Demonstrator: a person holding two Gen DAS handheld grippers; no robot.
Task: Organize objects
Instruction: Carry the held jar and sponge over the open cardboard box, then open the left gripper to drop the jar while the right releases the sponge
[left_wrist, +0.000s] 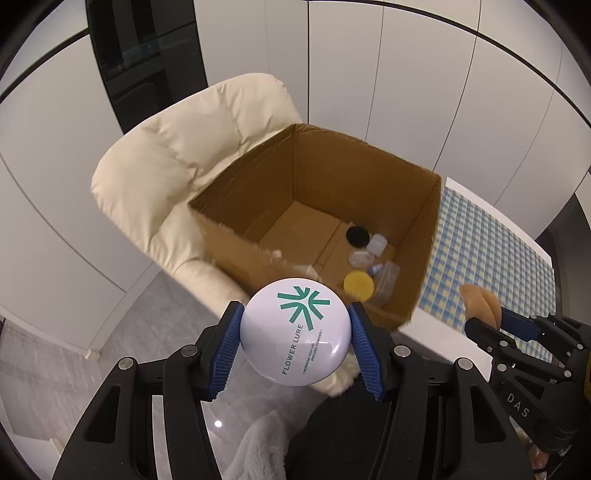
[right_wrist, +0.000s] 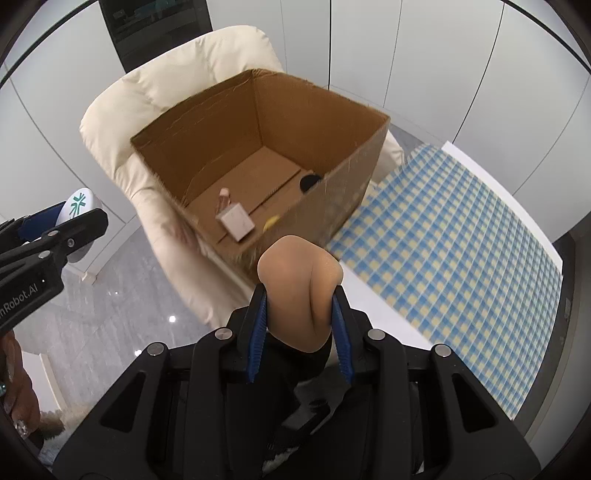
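Note:
My left gripper (left_wrist: 295, 336) is shut on a round white powder compact (left_wrist: 295, 332) with a green logo, held just short of the near wall of an open cardboard box (left_wrist: 369, 166). My right gripper (right_wrist: 300, 314) is shut on a soft tan makeup sponge (right_wrist: 299, 291), also just before the box (right_wrist: 332, 107). In the left wrist view the right gripper (left_wrist: 484, 321) shows at the right with the sponge (left_wrist: 478, 301). The left gripper (right_wrist: 66, 218) and compact (right_wrist: 79, 205) appear at the left of the right wrist view. Inside the box lie a yellow lid (left_wrist: 358, 283), a black lid (left_wrist: 357, 236), clear containers (left_wrist: 376, 245) and a small white carton (right_wrist: 237, 221).
The box rests on a cream padded armchair (left_wrist: 177, 155). A table with a blue and yellow checked cloth (right_wrist: 461, 229) stands to the right of the box. Grey marble floor (right_wrist: 110, 295) lies below at the left. White wall panels stand behind.

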